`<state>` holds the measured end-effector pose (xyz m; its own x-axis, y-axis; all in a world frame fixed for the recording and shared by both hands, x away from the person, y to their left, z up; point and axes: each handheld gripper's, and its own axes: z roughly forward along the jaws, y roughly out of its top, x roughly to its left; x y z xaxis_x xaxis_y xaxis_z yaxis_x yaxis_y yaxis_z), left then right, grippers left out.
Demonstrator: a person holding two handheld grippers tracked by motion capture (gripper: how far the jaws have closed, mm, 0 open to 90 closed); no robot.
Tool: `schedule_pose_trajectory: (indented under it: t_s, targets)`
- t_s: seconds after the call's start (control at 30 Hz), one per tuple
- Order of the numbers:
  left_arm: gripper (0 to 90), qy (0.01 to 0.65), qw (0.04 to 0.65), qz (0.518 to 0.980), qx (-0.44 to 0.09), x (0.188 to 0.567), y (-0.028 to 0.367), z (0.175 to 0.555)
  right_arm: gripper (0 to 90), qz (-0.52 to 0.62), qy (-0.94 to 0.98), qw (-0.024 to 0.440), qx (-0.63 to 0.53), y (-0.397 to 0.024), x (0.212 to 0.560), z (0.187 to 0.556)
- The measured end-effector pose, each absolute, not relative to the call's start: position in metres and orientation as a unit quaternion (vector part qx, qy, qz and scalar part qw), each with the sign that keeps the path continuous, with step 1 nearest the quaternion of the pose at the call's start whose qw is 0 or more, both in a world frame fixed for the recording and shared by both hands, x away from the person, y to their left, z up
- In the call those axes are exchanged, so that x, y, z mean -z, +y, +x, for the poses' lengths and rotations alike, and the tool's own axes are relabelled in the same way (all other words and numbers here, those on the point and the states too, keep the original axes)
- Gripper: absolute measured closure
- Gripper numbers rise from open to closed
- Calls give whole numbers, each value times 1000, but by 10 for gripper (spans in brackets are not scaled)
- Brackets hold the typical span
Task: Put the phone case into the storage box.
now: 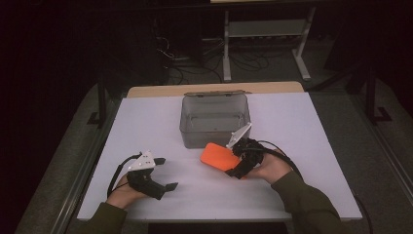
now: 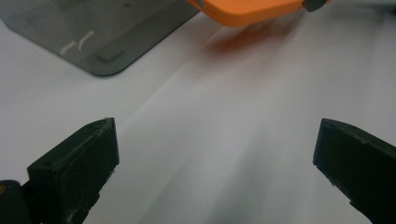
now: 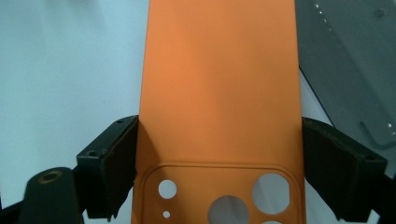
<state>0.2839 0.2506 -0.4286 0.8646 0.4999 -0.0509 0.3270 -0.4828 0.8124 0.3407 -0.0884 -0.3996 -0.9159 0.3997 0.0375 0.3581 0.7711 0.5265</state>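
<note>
Orange silicone phone case (image 3: 219,84) is clamped across its width in my right gripper (image 1: 238,157), not yet in the grey plastic box (image 1: 215,120), while my left gripper (image 1: 163,173) gapes empty.

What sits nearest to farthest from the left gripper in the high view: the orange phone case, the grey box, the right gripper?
From the left gripper, at the table's near left:
1. Orange phone case, to its right, held clear of the table.
2. Right gripper, just beyond, clamped on the case's far end.
3. Grey box, farther back at the table's centre.
</note>
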Motion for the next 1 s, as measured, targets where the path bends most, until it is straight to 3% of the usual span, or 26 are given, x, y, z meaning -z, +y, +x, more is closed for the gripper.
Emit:
schedule_pose_trajectory:
  t_s: [1.0]
  targets:
    - [0, 234, 458, 854, -85, 421, 219, 296, 155, 196, 942, 40, -271, -88, 399, 339]
